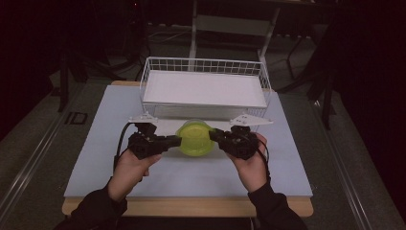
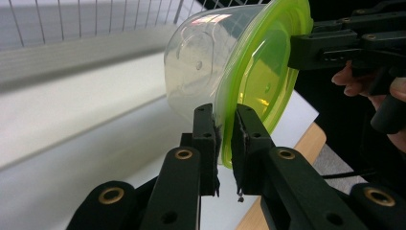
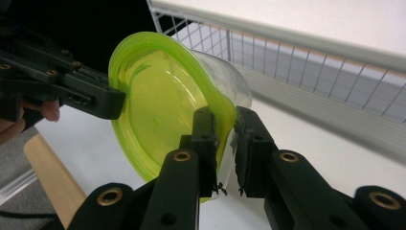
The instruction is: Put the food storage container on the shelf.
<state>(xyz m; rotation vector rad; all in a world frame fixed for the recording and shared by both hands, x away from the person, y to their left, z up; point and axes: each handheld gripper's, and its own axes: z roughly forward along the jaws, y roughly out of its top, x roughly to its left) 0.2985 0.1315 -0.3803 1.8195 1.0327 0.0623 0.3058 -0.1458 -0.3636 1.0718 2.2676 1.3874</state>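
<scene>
Nearest, two hands, each with a tool. Left tool (image 1: pixel 173 141) clamped on the green lid rim of the clear container (image 1: pixel 195 137); right tool (image 1: pixel 216 135) clamped on the opposite rim. Container held between them, apparently off the table (image 1: pixel 95 143), just before the wire basket (image 1: pixel 206 86). Likely step: carrying toward the basket; next, a level lift over its near wall. Container contents hard to make out; underside hidden.
</scene>
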